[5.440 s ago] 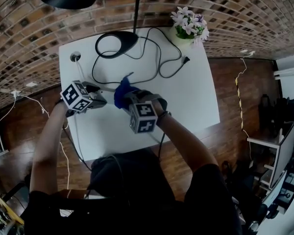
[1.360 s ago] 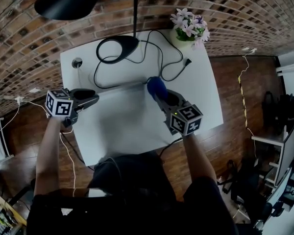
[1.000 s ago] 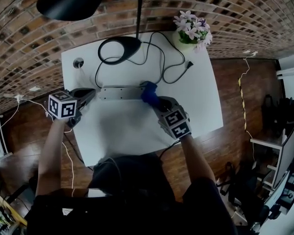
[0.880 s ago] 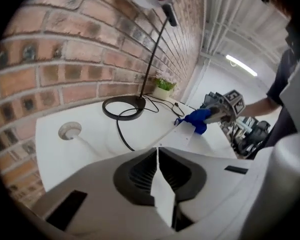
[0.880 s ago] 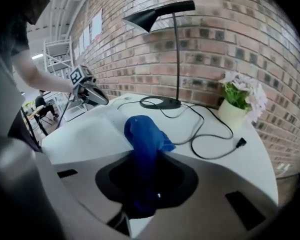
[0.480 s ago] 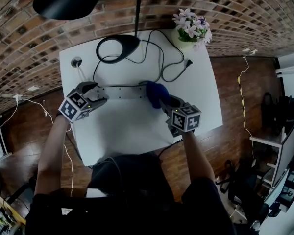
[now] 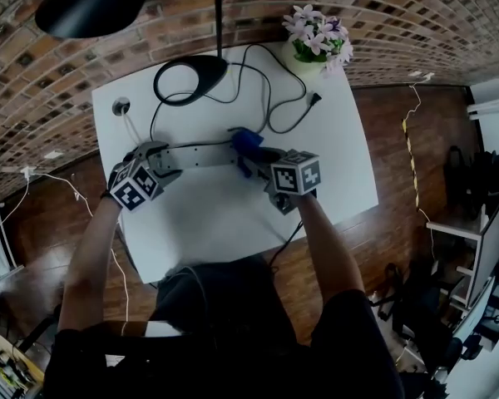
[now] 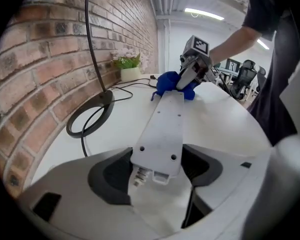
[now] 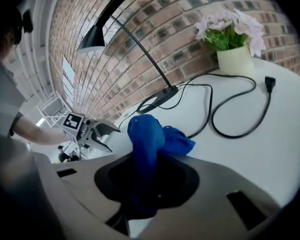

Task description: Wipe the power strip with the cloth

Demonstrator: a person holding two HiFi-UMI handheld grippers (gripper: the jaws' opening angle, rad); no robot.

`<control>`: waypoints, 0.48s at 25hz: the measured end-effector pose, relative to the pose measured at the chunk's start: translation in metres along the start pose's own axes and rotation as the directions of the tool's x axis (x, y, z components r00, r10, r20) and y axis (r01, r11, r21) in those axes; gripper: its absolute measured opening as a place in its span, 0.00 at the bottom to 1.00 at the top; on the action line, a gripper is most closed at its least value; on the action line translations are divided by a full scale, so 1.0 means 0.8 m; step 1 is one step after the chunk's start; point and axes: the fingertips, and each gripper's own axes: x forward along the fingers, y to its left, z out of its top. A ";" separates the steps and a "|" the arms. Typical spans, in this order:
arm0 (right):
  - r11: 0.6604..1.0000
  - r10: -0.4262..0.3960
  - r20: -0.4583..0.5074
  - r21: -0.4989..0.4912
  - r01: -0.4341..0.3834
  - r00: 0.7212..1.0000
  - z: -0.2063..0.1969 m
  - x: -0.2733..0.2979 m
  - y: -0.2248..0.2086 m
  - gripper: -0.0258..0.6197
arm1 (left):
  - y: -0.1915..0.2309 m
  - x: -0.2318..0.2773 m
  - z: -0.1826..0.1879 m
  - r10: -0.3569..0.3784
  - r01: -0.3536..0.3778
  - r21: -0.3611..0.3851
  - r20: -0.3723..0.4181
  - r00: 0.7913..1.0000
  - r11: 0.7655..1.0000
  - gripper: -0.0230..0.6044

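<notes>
left tool (image 7: 168, 158): tilted steeply down, jaws wide, just opening, astride strip (image 7: 201, 155) end, unclamped | right tool (image 7: 254, 160): tilted down, easing open, pinching cloth (image 7: 244, 140) on strip's other end, mid-table (image 7: 233, 214)

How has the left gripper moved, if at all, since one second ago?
Yes: left gripper came off the table edge toward the power strip's end, now between its just-opened tongs.

At the desk's (image 7: 337, 181) far edge, a lamp base (image 7: 191, 71); at its far right corner, a flower pot (image 7: 314, 48); between them, a black cable (image 7: 313, 100).
</notes>
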 end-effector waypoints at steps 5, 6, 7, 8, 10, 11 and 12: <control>0.990 0.138 -0.073 -0.015 -0.139 0.988 0.001 0.005 0.018 0.39 | 0.000 -0.007 0.000 0.096 -0.099 0.064 0.051 0.994 0.993 0.54; 0.991 0.127 -0.085 -0.037 -0.130 0.988 0.002 0.005 0.015 0.41 | 0.000 -0.008 0.001 0.110 -0.114 0.077 0.056 0.992 0.990 0.54; 0.992 0.111 -0.088 -0.053 -0.116 0.990 0.004 0.003 0.011 0.41 | 0.000 -0.008 0.002 0.124 -0.129 0.092 0.060 0.991 0.987 0.54; 0.993 0.095 -0.080 -0.064 -0.100 0.992 0.009 -0.002 0.008 0.41 | -0.001 -0.008 0.002 0.137 -0.143 0.108 0.064 0.989 0.984 0.54; 0.994 0.060 -0.040 -0.087 -0.064 0.997 0.026 -0.022 0.001 0.41 | -0.001 -0.009 0.003 0.163 -0.171 0.134 0.073 0.984 0.976 0.54; 0.993 0.037 -0.018 -0.108 -0.038 0.999 0.034 -0.035 -0.004 0.41 | -0.001 -0.010 0.002 0.173 -0.183 0.139 0.078 0.982 0.973 0.54; 0.991 0.009 -0.001 -0.135 -0.010 1.000 0.041 -0.049 -0.009 0.41 | 0.000 -0.011 0.001 0.181 -0.192 0.140 0.083 0.980 0.971 0.54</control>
